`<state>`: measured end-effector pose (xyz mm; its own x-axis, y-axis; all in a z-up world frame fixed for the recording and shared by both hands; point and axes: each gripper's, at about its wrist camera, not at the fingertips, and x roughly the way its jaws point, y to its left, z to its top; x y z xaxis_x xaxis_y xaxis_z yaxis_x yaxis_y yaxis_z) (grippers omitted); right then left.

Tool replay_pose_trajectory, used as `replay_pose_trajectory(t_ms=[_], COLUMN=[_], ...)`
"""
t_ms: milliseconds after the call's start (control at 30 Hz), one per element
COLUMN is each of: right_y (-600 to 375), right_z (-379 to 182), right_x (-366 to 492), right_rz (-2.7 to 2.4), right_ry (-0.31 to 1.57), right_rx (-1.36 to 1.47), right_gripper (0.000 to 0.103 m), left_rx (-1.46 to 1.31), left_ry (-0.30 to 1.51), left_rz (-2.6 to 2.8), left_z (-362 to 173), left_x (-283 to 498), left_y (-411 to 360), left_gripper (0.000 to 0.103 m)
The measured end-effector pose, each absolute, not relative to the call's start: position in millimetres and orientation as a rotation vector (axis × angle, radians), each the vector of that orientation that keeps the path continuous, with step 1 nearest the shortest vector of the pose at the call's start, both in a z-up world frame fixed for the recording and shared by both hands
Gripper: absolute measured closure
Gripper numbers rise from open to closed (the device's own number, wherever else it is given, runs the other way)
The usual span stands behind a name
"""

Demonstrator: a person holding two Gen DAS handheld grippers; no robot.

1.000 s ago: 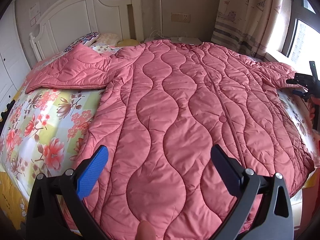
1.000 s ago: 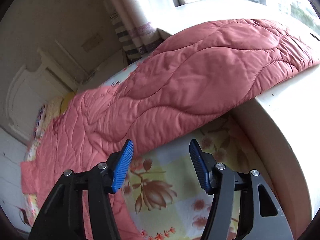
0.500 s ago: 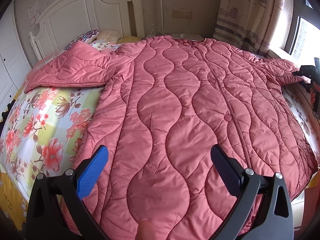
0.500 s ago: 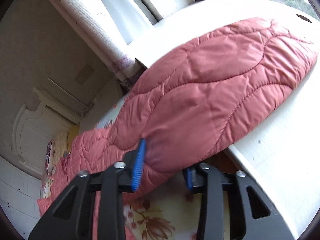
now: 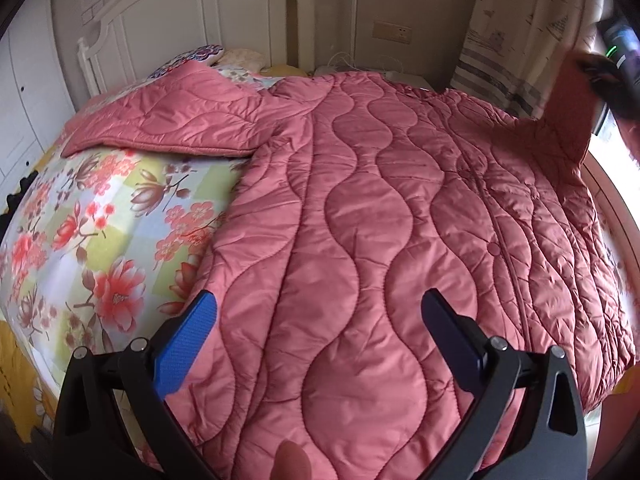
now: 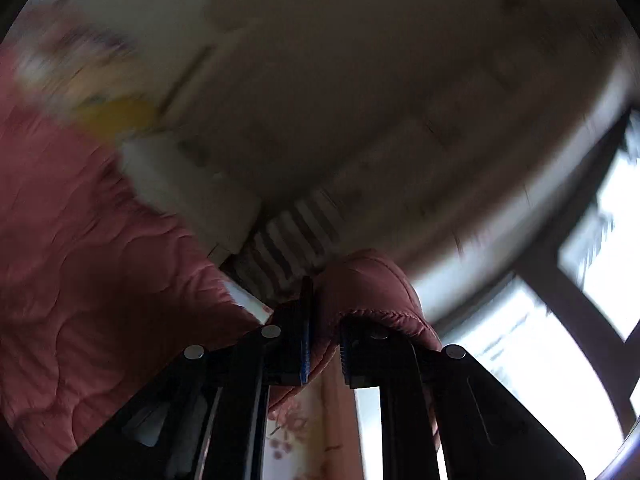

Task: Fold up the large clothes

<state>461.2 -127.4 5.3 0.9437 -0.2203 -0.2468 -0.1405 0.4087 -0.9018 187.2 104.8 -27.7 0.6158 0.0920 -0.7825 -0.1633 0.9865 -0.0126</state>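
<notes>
1. Bedroom setting: a bed with a floral sheet [image 5: 80, 240] stands against a white headboard [image 5: 192, 20]; a striped curtain [image 5: 516, 40] hangs at the far right corner.
2. Garment: a pink quilted coat [image 5: 360, 220] lies spread front-up across the bed from the headboard end to the foot edge.
3. One sleeve [image 5: 172, 124] lies flat toward the bed's left edge, near the pillows [image 5: 224, 54].
4. Left gripper [image 5: 318, 344]: it hovers over the coat hem at the foot edge, fingers wide apart, holding nothing.
5. Right gripper [image 6: 324, 344]: its fingers are clamped on the cuff [image 6: 368, 292] of the other sleeve.
6. Left wrist view: the right gripper [image 5: 618, 64] appears raised above the bed's right edge, with that sleeve hanging up from the coat body.
7. Right wrist view: heavily motion-blurred; a bright window [image 6: 540, 360] is visible at right.
</notes>
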Motion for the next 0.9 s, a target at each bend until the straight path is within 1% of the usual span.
replay_pose_trajectory(t_ms=[67,133,200,267,367,400,467,533,600,633,667,700,800,833,867,900], right_y=[-83.0,-66.3,-66.9,-72.5,-81.0,-83.6,-85.7,-90.9,-98.9,-103.0,-103.6,-109.0,-133.8,-143.5,-157.5,-177.2], right_z=[-59.3,-117.9,-138.9,-143.0,-149.2,-147.6,-140.0,-125.9,-115.5,-103.1,-93.0,-73.4,-25.3,-13.2,0.8,17.1], right_x=[451.9,446.7,446.5,450.6,450.0,453.7,458.2,456.9,454.1,454.7,454.2,455.2,473.9,483.2,494.2,514.4], right_rz=[0.001,0.029,0.033,-0.003,-0.046,-0.064,-0.061,0.012,0.064,0.111,0.153,0.245,0.377,0.374,0.355,0.322], right_ry=[0.364,0.403,0.454,0.490,0.467,0.493,0.525,0.578,0.619,0.661,0.694,0.747,0.819,0.824,0.829,0.844], right_rx=[-1.471,-1.687,-1.743,-1.741,-1.803,-1.793,-1.723,-1.598,-1.506,-1.401,-1.307,-1.124,-0.689,-0.609,-0.512,-0.388], right_gripper=[0.091,0.092,0.092,0.092,0.092,0.090,0.090,0.086,0.078,0.076,0.068,0.062,0.062,0.062,0.060,0.056], left_rx=[-0.098,-0.109,-0.127,-0.136,-0.147,-0.147,-0.146,-0.152,-0.158,-0.160,-0.161,-0.163,-0.171,-0.175,-0.178,-0.180], left_ry=[0.896,0.895,0.892,0.894,0.898,0.898,0.896,0.894,0.895,0.898,0.901,0.904,0.916,0.921,0.924,0.927], left_rz=[0.154,0.164,0.174,0.180,0.189,0.191,0.203,0.210,0.219,0.227,0.232,0.237,0.246,0.249,0.246,0.228], left_z=[-28.7,-29.0,-29.8,-31.1,-32.0,-31.7,-30.6,-29.5,-29.3,-29.6,-30.0,-30.3,-30.5,-29.5,-28.2,-24.1], left_x=[185.0,181.8,178.7,178.2,180.7,181.3,181.1,179.4,178.9,180.0,181.1,182.3,185.8,187.8,190.3,196.4], left_y=[110.2,115.9,124.7,130.7,138.6,139.7,141.5,145.0,147.3,149.8,151.2,152.7,156.6,156.4,154.9,151.0], left_gripper=[0.002,0.002,0.002,0.002,0.002,0.002,0.002,0.002,0.002,0.002,0.002,0.002,0.002,0.002,0.002,0.002])
